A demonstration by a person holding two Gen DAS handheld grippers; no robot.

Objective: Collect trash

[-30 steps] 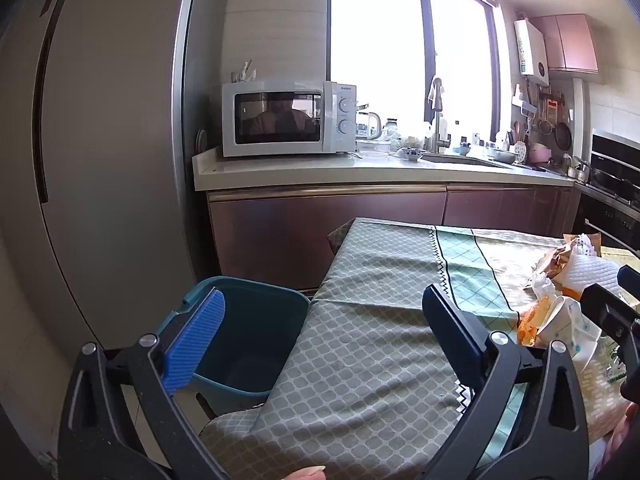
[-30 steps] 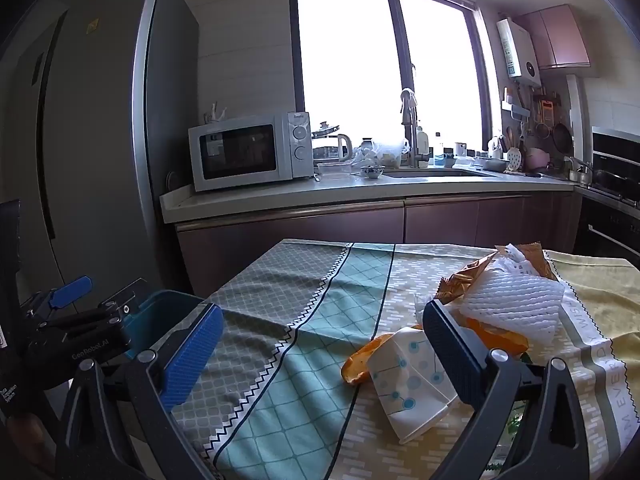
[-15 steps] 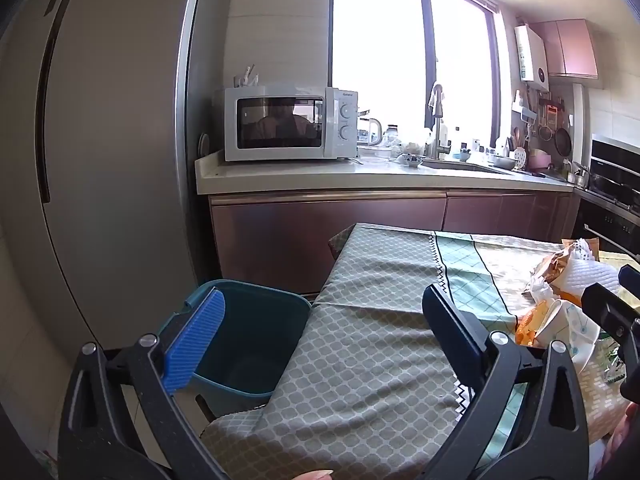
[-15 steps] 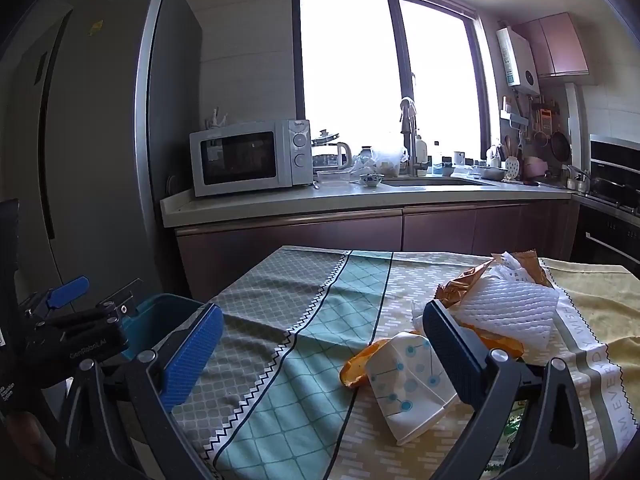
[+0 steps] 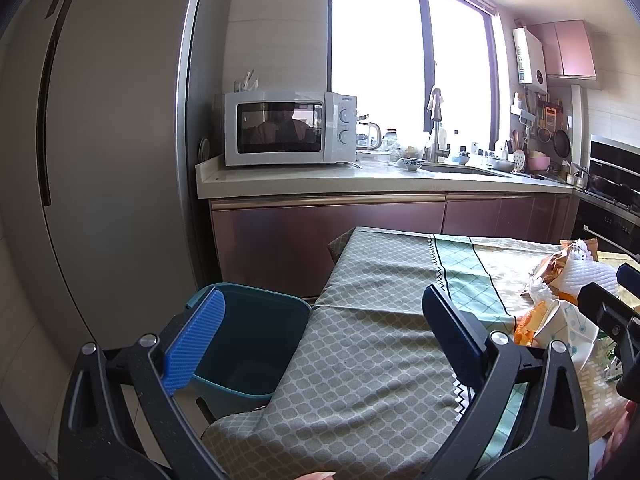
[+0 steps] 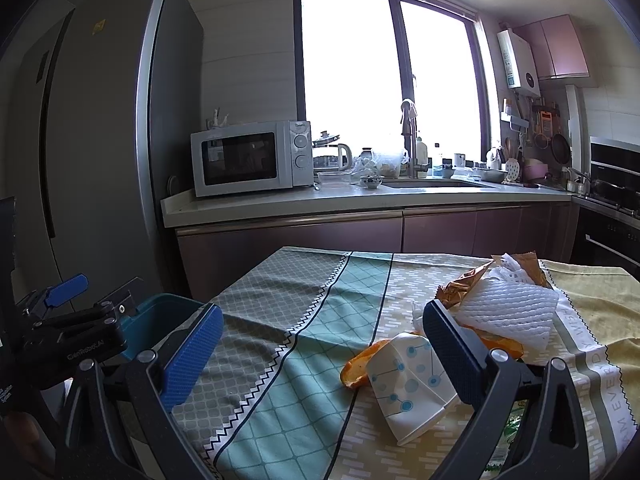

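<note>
A pile of trash lies on the table's right side: a flattened paper cup (image 6: pixel 412 390) with blue dots, an orange peel (image 6: pixel 358 368), white foam netting (image 6: pixel 510 314) and a brown wrapper (image 6: pixel 464 284). The same pile shows at the right edge of the left wrist view, with the cup (image 5: pixel 568 328) nearest. A teal bin (image 5: pixel 248 344) stands on the floor at the table's left end. My left gripper (image 5: pixel 320 332) hangs open over the table's left end beside the bin. My right gripper (image 6: pixel 320 344) is open above the cloth, its right finger (image 6: pixel 456 356) next to the cup.
A patterned tablecloth (image 6: pixel 304 320) covers the table. A tall fridge (image 5: pixel 100 160) stands at the left. Behind the table runs a counter (image 5: pixel 360 182) with a microwave (image 5: pixel 288 128), kettle and sink. An oven (image 6: pixel 612 208) is at the right.
Both views have tilted slightly downward and drawn back a little; the counter and microwave sit lower in the frames. The trash has not moved, and both grippers stay open.
</note>
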